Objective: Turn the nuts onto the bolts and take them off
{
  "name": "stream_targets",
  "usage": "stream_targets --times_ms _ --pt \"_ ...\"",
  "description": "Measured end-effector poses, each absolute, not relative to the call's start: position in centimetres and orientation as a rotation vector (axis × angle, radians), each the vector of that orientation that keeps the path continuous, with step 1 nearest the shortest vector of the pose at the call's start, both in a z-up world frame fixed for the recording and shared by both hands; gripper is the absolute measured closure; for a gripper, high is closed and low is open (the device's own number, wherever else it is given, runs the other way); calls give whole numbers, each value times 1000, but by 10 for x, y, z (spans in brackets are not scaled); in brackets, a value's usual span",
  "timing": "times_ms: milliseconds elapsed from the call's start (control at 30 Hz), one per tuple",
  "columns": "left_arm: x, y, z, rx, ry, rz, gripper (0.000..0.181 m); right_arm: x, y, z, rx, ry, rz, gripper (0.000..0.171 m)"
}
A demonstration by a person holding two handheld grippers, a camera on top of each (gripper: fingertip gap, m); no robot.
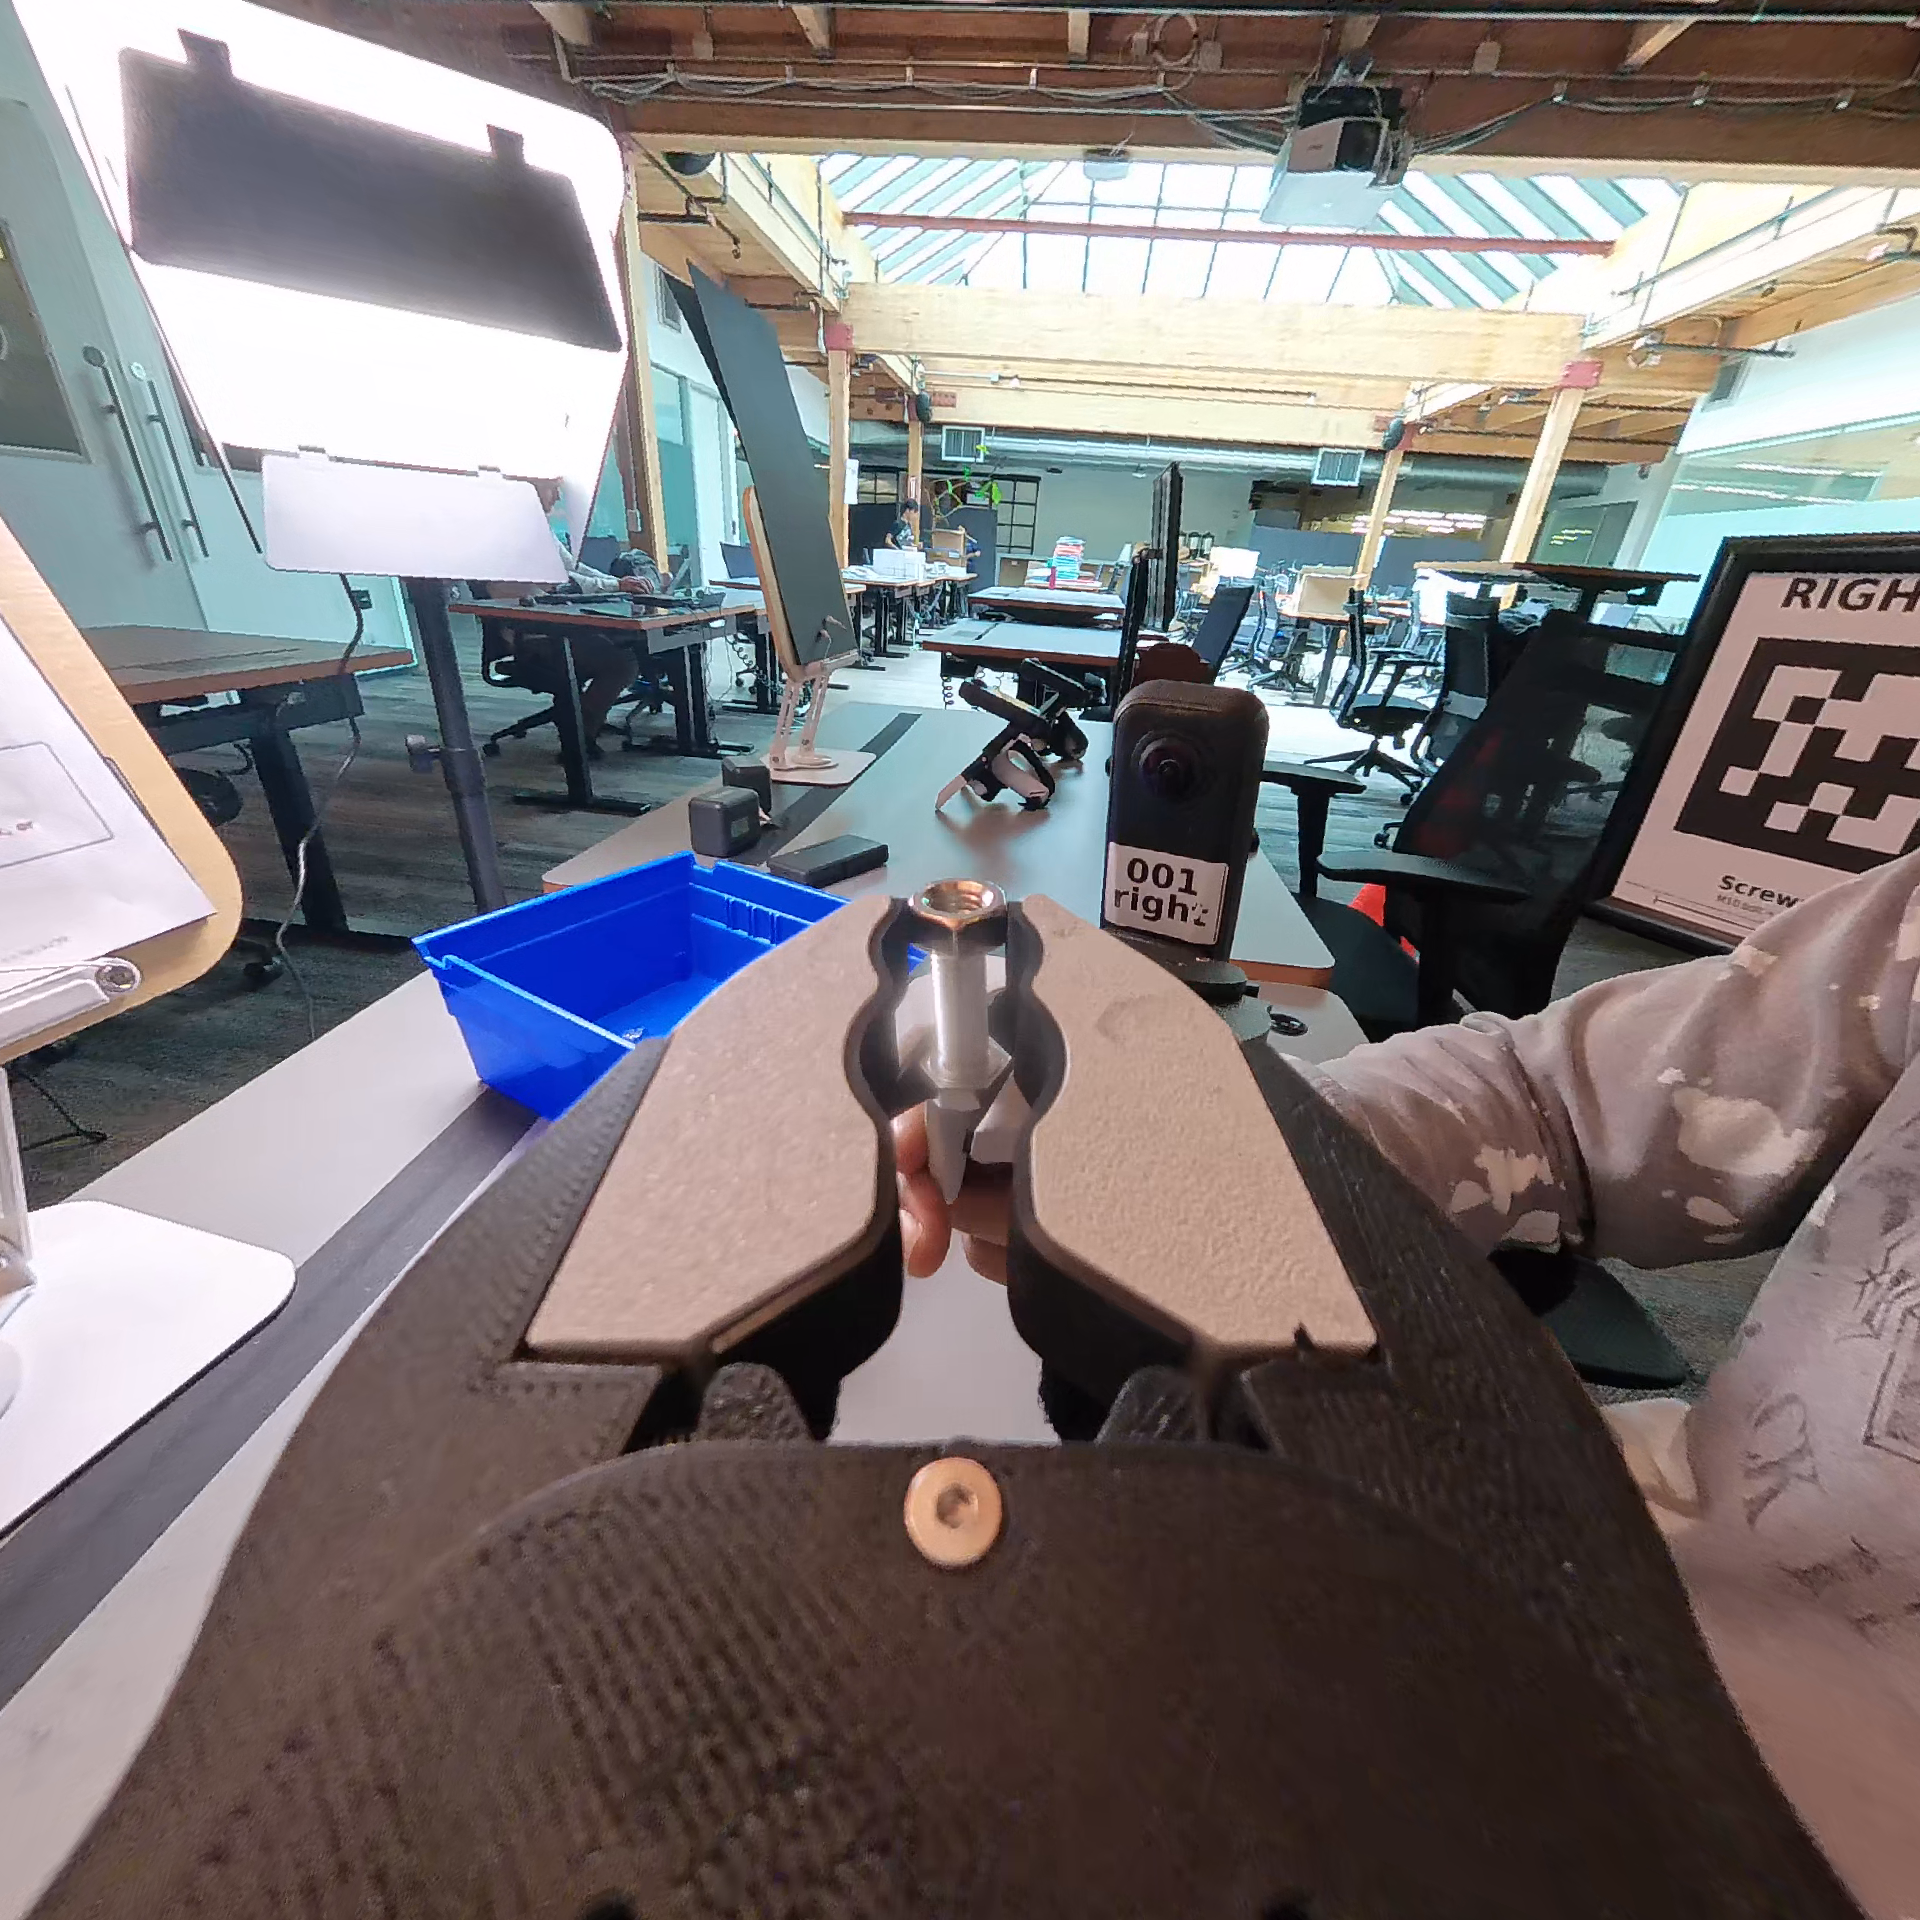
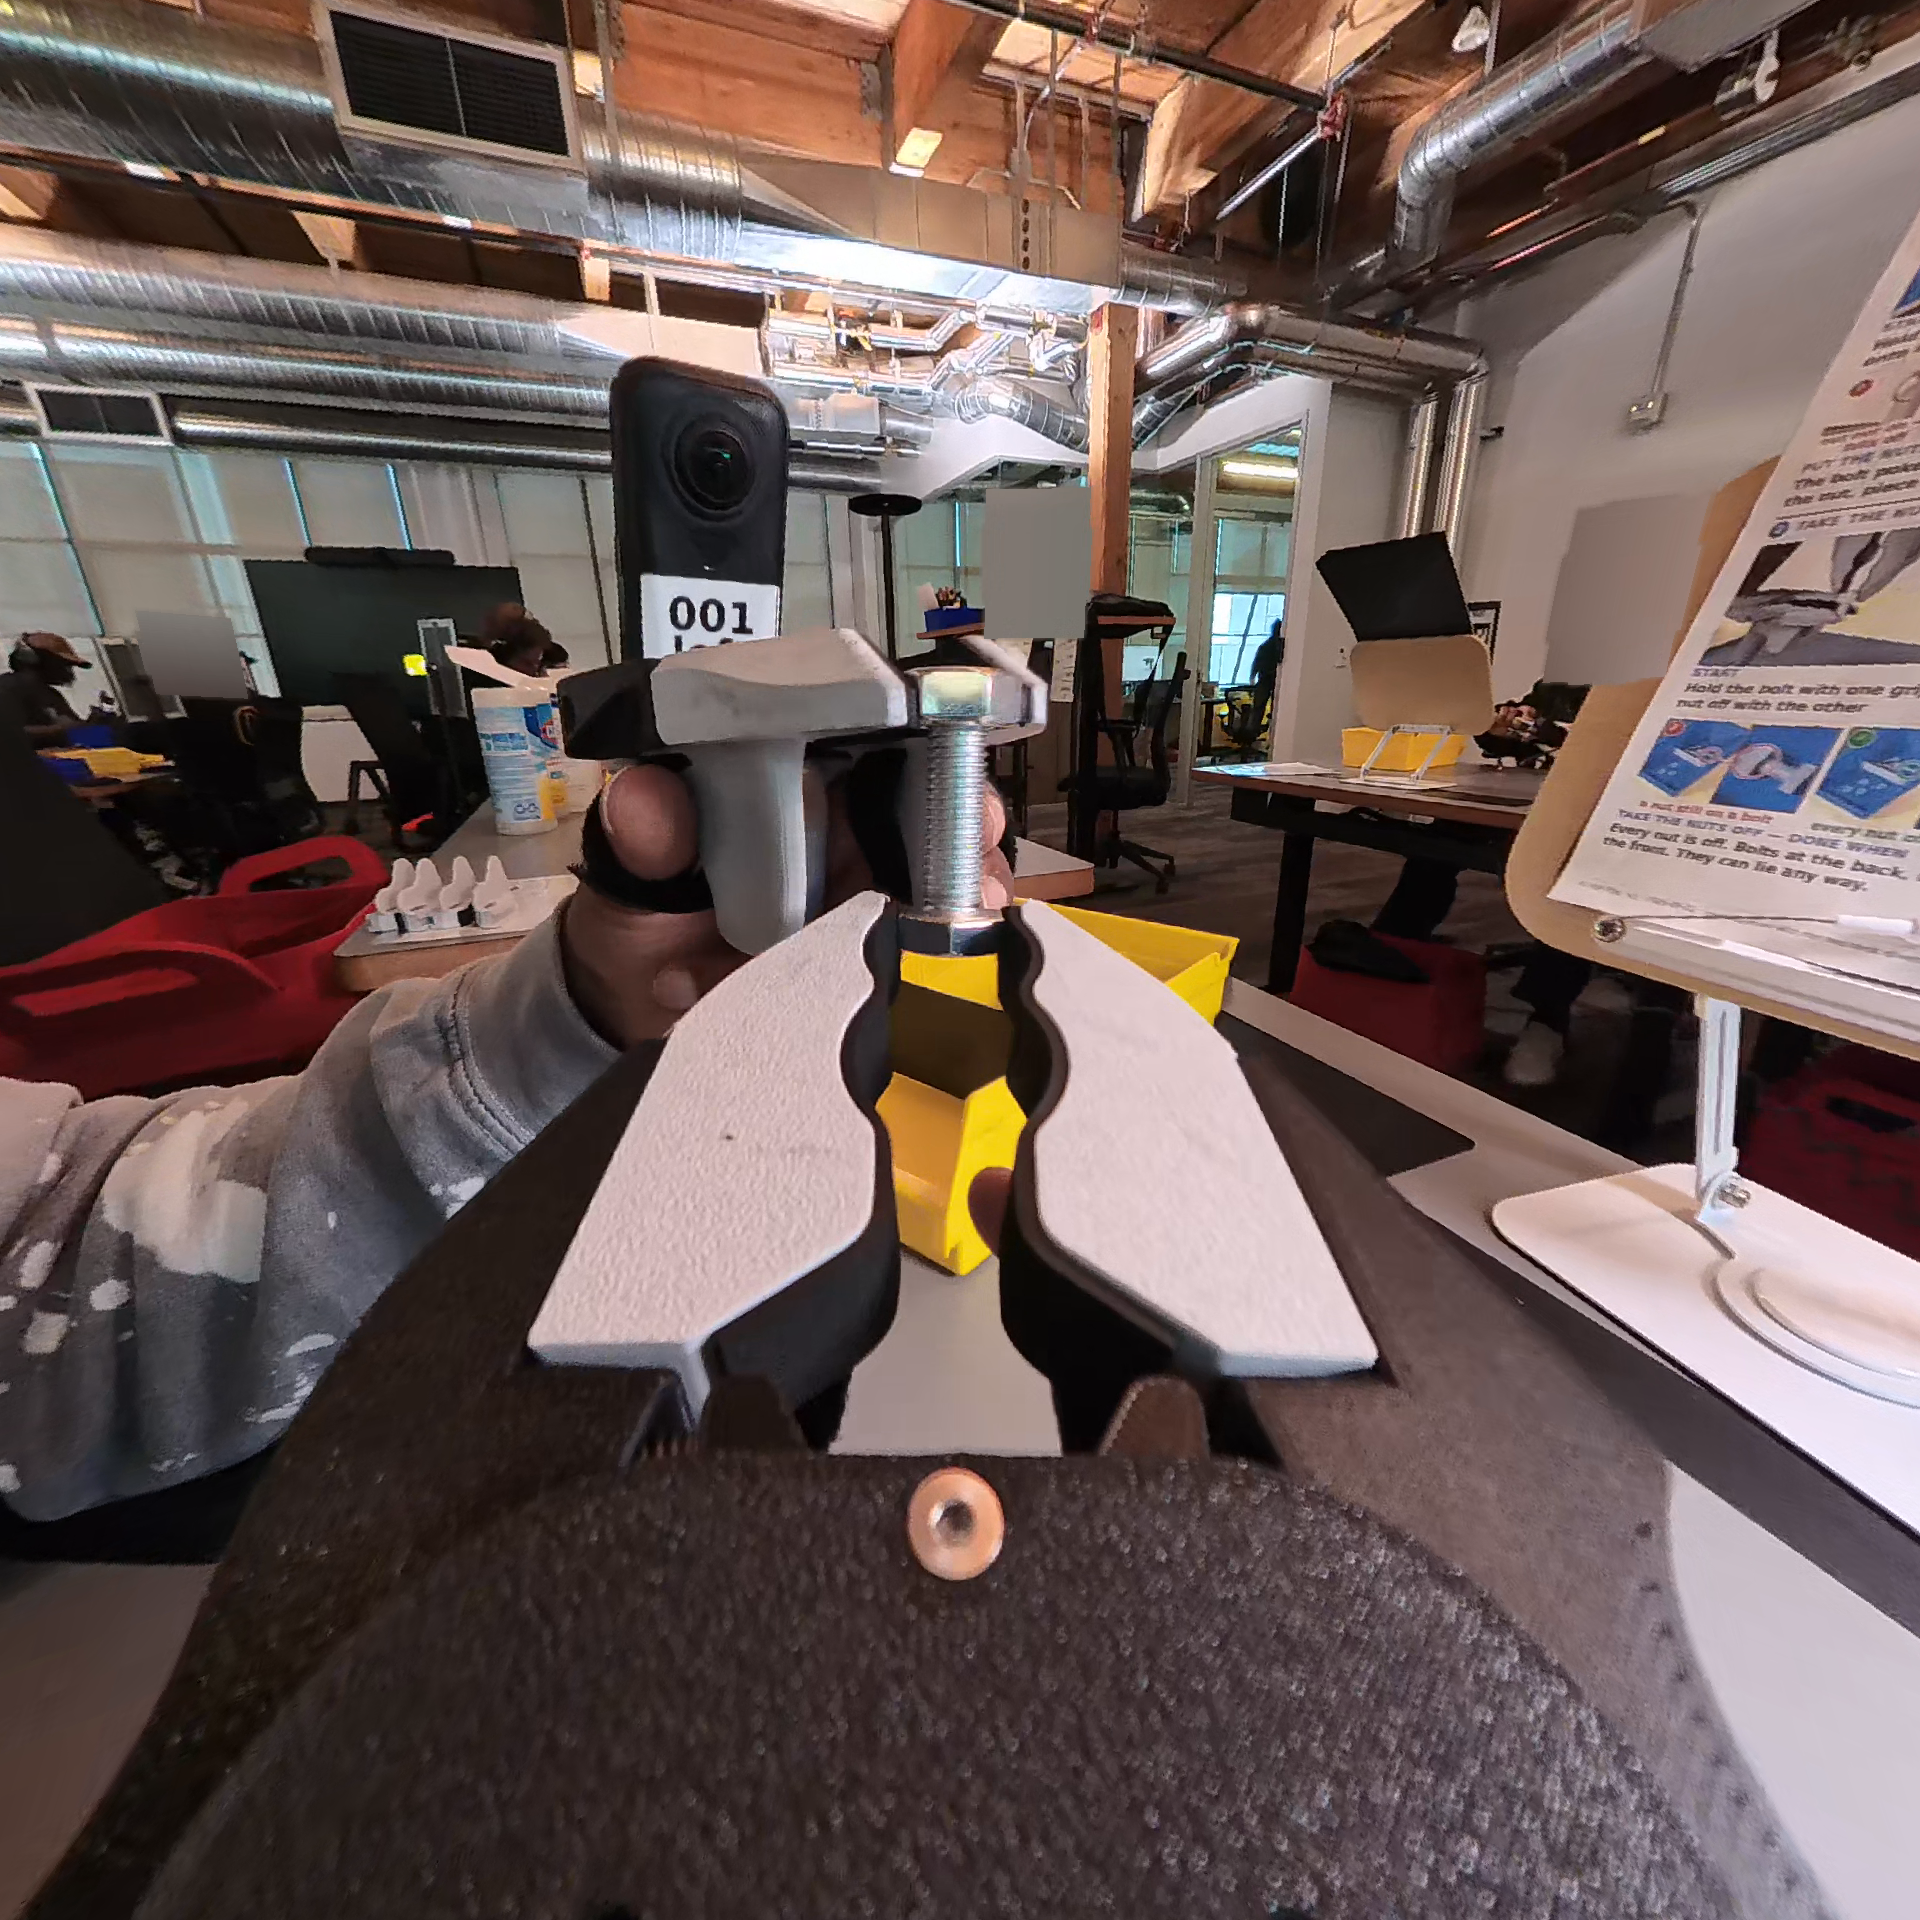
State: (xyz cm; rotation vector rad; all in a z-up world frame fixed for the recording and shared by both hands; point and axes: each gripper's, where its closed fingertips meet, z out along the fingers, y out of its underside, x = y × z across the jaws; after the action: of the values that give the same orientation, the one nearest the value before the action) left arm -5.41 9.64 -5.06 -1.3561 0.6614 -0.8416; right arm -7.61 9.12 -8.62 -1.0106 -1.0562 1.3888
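Steel bolt (image 2: 954,805) stands upright, head clamped in left tool (image 2: 961,694), nut (image 2: 951,932) pinched by right tool (image 2: 951,920).

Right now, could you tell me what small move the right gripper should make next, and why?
Probably twist the right gripper about the bolt's axis to turn the nut. Its jaws are shut on the nut at the thread's far end, the left gripper clamps the bolt's head, and bare thread lies between. I cannot tell which direction is due.
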Motion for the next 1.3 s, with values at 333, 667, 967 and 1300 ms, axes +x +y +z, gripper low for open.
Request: stream_targets --times_ms 333,667,967,1300 --pt "-66 100 -49 -1339 600 -900 163 -58 79 -72 -850 -1030 1584 153" --pt "-44 88 -44 -1294 665 -970 157 -59 82 -78 -885 -1026 1568 153" --pt "-59 99 -47 -1326 593 -938 163 -44 77 -62 -791 -986 1682 153" --pt "-57 108 -52 -1374 545 -893 171 -43 72 -65 -775 -1006 1721 153"
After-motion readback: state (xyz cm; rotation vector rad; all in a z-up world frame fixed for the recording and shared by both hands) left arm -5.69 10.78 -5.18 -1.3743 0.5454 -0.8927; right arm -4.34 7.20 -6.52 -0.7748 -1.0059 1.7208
